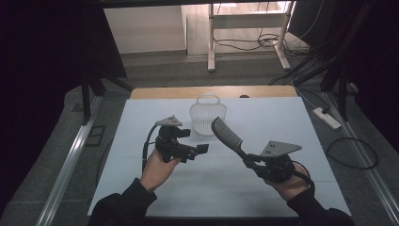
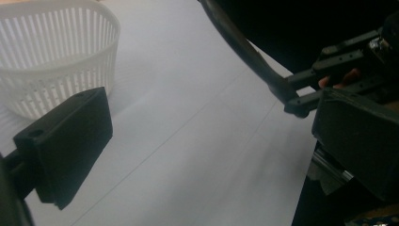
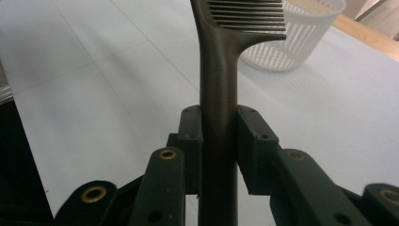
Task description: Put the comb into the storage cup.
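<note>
Right gripper (image 1: 248, 161) clamps comb (image 1: 227, 134) by handle; comb head hangs just right of basket (image 1: 208, 116). Left gripper (image 1: 199, 149) jaws apart, empty, near basket front. Judgement: swing comb head over basket rim, tilt teeth down, then release.

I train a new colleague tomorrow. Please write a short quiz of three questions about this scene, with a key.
1. Which gripper holds the dark comb: the left gripper or the right gripper?
2. True or false: the comb lies inside the white slotted basket.
3. Fill in: the right gripper clamps the comb by its ____.

Key:
1. The right gripper; in the right gripper view its jaws press on both sides of the comb.
2. False; the comb is held in the air, its toothed end near the basket.
3. Handle.
</note>
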`<state>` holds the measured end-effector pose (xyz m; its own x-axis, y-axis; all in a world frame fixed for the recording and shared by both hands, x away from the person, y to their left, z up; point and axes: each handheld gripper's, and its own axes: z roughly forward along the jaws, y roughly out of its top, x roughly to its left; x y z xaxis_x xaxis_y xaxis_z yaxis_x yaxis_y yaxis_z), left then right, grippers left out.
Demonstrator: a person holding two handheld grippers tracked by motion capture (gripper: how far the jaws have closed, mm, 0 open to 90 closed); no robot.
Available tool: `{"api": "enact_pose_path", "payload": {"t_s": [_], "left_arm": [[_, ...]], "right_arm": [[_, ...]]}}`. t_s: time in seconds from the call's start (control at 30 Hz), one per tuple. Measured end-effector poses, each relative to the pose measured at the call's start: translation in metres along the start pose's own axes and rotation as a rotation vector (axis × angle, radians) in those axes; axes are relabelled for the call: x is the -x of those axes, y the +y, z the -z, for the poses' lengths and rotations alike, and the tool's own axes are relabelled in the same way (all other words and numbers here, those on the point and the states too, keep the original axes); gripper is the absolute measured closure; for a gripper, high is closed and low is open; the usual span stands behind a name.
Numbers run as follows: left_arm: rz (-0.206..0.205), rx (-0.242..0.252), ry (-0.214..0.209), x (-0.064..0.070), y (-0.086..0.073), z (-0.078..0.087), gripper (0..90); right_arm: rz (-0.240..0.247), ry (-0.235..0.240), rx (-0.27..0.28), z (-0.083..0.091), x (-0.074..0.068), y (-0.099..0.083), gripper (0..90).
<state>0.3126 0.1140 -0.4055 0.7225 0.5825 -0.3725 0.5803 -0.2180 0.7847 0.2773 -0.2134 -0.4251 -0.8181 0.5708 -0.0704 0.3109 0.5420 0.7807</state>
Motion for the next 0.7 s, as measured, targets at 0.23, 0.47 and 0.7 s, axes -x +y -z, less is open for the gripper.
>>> {"api": "enact_pose_path", "payload": {"t_s": [0.23,0.47,0.7], "left_arm": [[0.006,-0.026,-0.009,0.001,0.006,-0.014,0.0],[0.024,-0.025,-0.042,0.003,0.010,-0.023,0.0],[0.033,-0.040,-0.068,0.005,0.009,-0.028,0.0]], "right_arm": [[0.016,0.008,0.008,-0.005,-0.005,0.003,72.7],[0.027,0.023,0.016,-0.010,-0.012,0.005,72.7],[0.043,0.030,0.025,-0.014,-0.019,0.006,72.7]]}}
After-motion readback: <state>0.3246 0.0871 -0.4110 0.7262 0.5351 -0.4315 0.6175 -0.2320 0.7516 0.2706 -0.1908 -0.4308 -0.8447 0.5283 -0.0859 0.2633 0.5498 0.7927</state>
